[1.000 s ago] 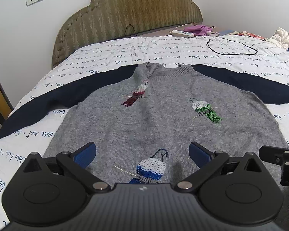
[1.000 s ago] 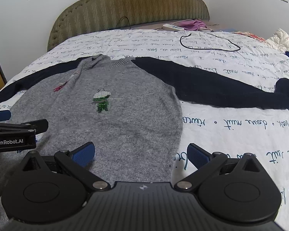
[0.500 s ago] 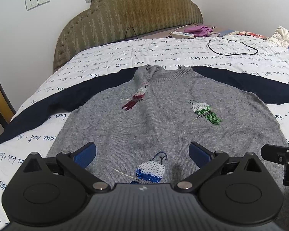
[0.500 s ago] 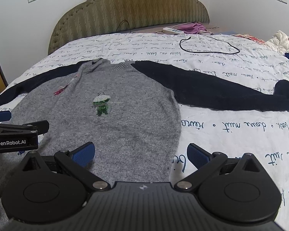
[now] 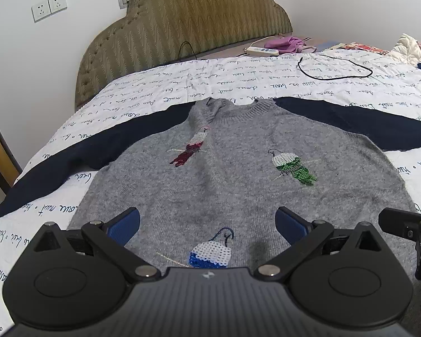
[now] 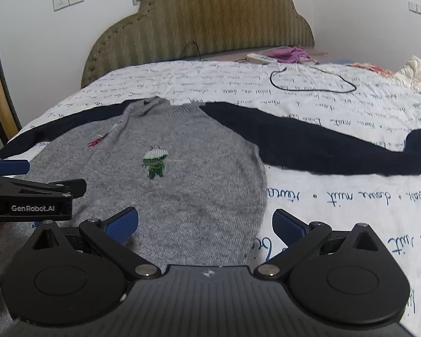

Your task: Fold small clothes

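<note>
Bed point(image 5: 266, 84), white script-print cover, fills the view; padded headboard point(image 5: 188, 19) at 12 o'clock against a white wall. Grey sweater point(image 5: 238, 174) with navy sleeves lies flat, face up, sleeves spread toward 9 and 3. Black cable point(image 5: 336, 70) loops on the cover at 1 o'clock. My left tool point(image 5: 207, 221) and right tool point(image 6: 205, 221): both spread apart, empty, over the hem.

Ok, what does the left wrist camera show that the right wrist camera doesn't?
Only the left wrist view shows the blue bird near the hem. Only the right wrist view shows the cuff of the dark sleeve. Both share the grey sweater, green bird, black cable and headboard.
</note>
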Motion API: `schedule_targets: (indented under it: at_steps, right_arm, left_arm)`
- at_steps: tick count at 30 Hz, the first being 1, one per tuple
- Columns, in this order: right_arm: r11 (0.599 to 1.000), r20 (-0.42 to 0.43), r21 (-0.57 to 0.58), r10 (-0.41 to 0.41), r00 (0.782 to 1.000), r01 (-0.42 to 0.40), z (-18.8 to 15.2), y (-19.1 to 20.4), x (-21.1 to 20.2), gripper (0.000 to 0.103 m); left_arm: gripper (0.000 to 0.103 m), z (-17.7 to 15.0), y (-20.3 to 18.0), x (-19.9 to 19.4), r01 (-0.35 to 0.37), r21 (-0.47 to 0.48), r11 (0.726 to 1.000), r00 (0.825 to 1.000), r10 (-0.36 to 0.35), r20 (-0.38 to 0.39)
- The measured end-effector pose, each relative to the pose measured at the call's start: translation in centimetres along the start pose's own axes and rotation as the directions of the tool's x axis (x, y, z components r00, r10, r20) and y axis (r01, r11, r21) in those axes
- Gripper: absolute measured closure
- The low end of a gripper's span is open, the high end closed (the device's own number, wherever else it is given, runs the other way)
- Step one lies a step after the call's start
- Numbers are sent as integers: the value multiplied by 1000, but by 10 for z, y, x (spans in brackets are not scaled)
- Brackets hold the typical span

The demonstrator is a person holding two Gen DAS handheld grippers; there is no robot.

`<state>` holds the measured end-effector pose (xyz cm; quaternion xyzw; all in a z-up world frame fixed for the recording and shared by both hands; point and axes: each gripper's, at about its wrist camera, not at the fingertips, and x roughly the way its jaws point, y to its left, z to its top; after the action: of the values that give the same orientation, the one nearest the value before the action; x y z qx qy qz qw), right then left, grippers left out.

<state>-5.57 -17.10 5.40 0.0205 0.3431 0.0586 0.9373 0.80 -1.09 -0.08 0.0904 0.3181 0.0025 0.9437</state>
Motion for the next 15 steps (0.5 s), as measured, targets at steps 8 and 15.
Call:
schedule_targets:
  at_steps: [8,15]
  right_arm:
    - [1000,9,-2,7,1000,-7,-1,-4,1,0]
    - [1000,10,11,5,1000,-5,-1,-9,1,0]
  left_arm:
    - [0,3,-4,2,2,-2,1000,1000,-2,1]
    - [0,5,-8,6,6,2,1000,1000,-6,-6]
